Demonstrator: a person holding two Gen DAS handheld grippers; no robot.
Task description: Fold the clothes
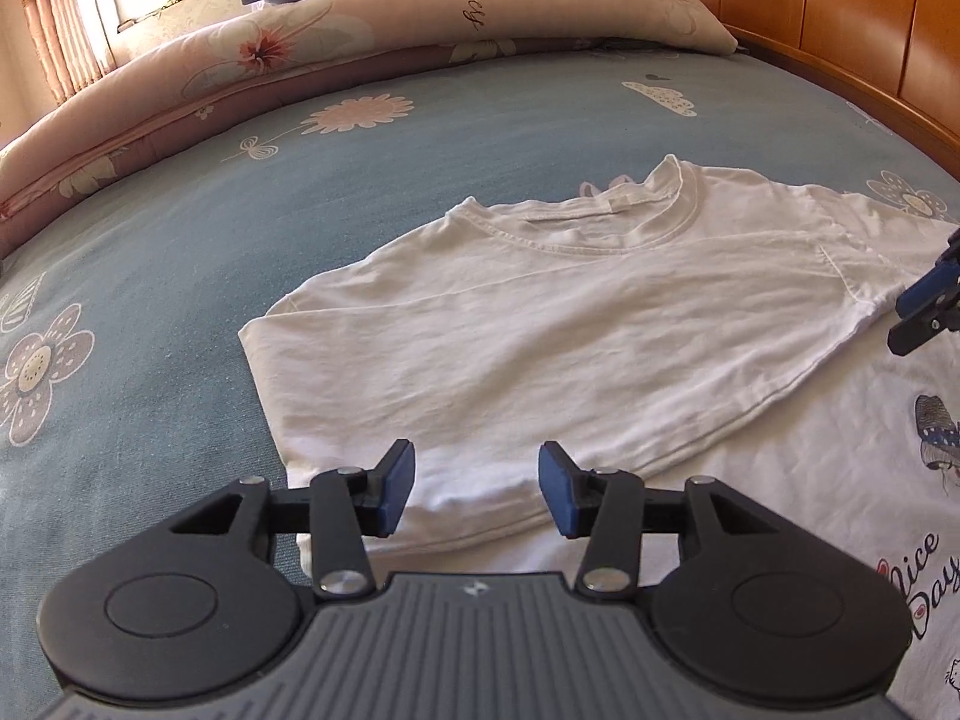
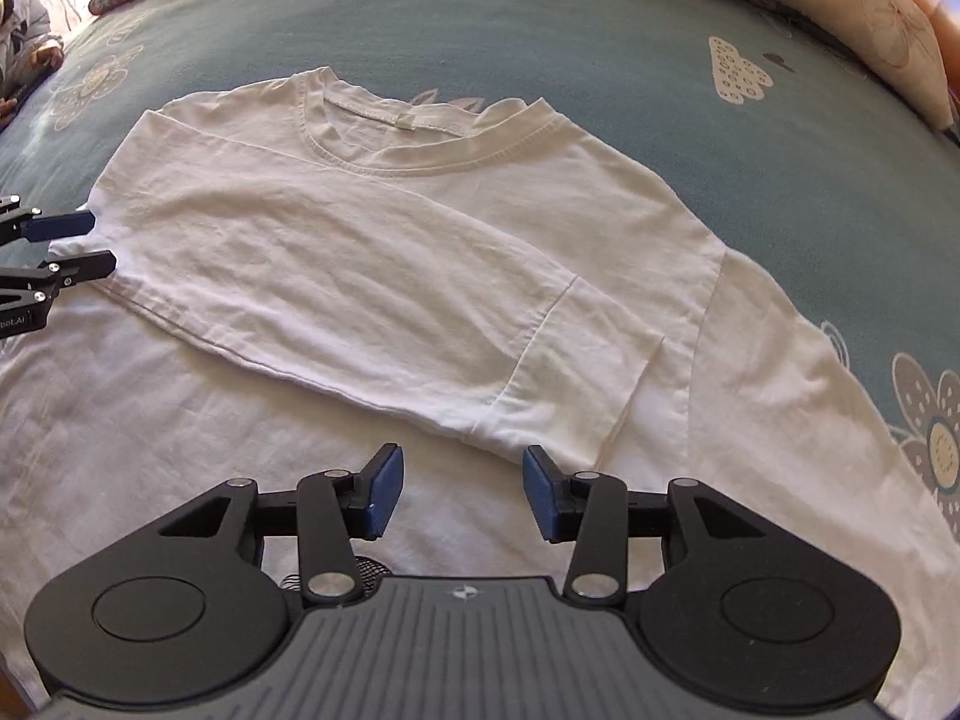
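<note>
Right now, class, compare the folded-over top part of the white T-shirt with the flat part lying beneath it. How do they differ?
1. The folded-over top part carries the collar and a sleeve; the flat part beneath shows neither.
2. The folded-over part looks plain; the flat part bears printed pictures and lettering.
3. The folded-over part lies on top, its hem running slantwise; the flat part spreads wider under it.

Both are the same creased white cloth on the blue flowered bedsheet.

shirts: 1 (image 1: 540, 312) | grippers: 2 (image 1: 477, 495) (image 2: 462, 492) | pillows: maybe 2 (image 1: 456, 6)
</note>
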